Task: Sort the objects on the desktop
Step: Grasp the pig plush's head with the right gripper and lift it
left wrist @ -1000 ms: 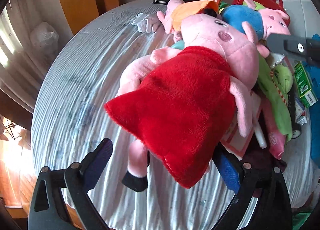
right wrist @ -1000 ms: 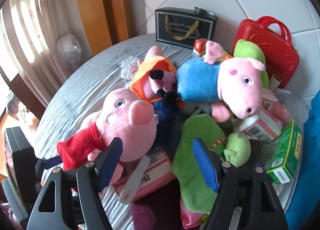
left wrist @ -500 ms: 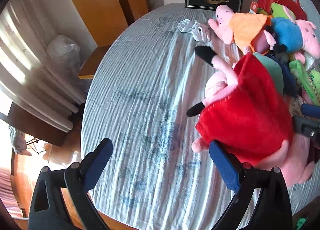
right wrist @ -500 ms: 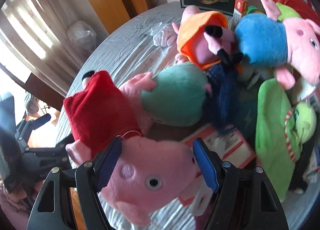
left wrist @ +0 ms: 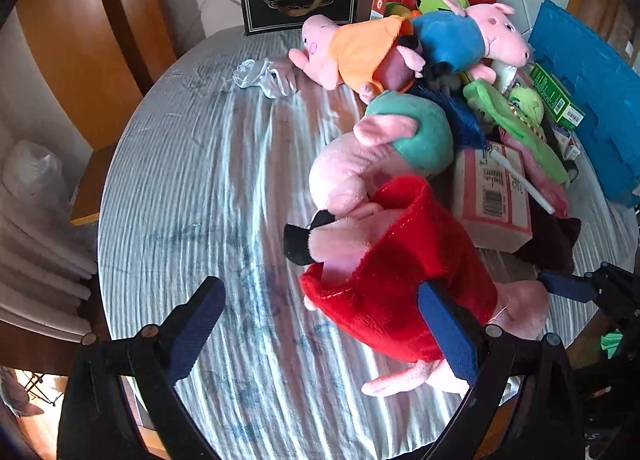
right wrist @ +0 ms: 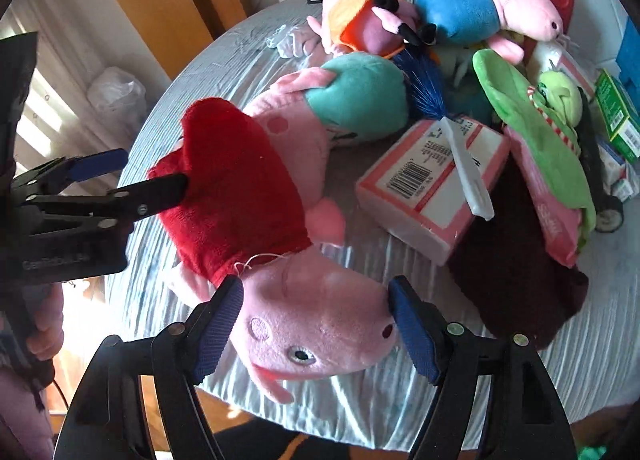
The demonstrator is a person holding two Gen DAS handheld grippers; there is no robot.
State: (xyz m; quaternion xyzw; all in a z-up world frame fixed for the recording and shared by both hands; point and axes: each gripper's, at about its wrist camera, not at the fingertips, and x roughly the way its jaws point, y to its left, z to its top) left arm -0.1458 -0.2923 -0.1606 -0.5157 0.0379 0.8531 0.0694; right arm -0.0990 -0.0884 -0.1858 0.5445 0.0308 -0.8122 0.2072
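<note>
With my right tongs spread around the head of the red-dressed pig plush at the bench edge and my left tongs released beside its dress, a loose pinch risks dropping it overboard.

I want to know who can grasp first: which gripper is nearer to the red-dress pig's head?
Right. The right gripper straddles the pig's head; the left gripper is at its red dress.
</note>
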